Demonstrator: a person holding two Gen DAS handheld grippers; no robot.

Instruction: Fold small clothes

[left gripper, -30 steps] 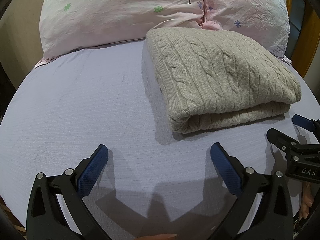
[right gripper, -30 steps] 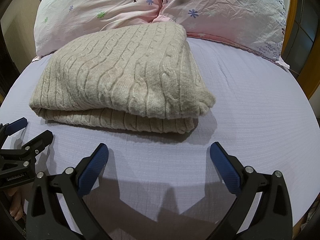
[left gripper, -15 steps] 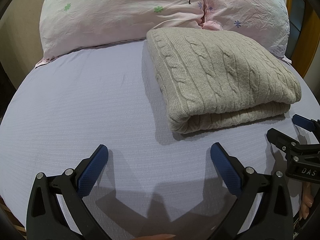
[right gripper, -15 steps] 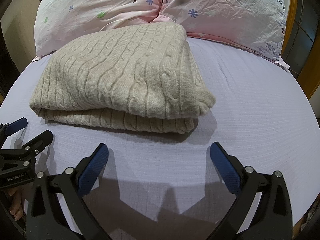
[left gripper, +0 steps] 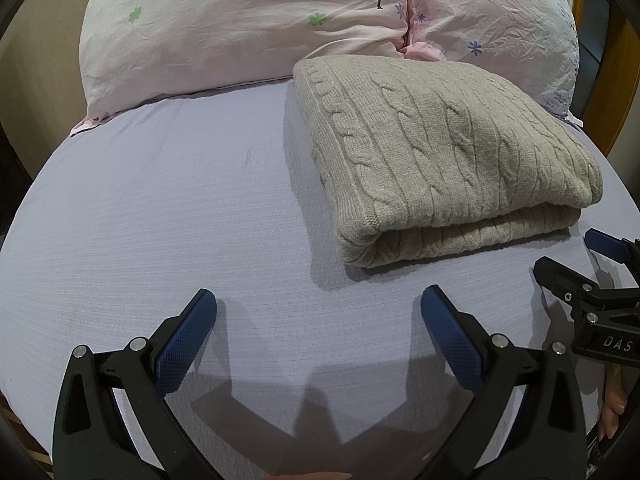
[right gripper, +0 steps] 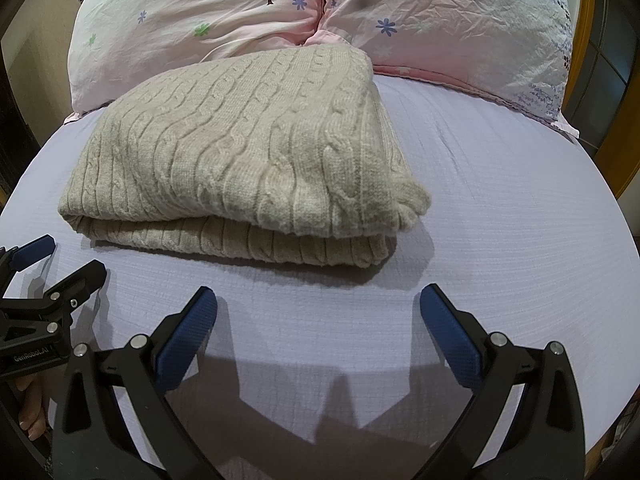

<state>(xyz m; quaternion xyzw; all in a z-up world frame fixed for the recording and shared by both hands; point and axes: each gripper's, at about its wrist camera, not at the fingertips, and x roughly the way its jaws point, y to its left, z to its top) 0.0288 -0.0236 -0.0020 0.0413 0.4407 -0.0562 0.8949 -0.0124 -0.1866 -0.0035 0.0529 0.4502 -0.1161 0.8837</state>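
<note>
A beige cable-knit sweater [left gripper: 440,152] lies folded in a neat rectangle on the lavender bed sheet [left gripper: 160,208], its folded edge toward me; it also shows in the right wrist view [right gripper: 248,152]. My left gripper [left gripper: 318,308] is open and empty, just short of the sweater's near left corner. My right gripper [right gripper: 318,308] is open and empty, in front of the sweater's near right corner. Each gripper shows at the edge of the other's view: the right one [left gripper: 576,256] and the left one [right gripper: 60,256].
Two pink floral pillows [left gripper: 248,20] [right gripper: 460,20] lie behind the sweater at the head of the bed. A wooden frame [right gripper: 624,128] stands at the right. The sheet [right gripper: 500,200] spreads to both sides of the sweater.
</note>
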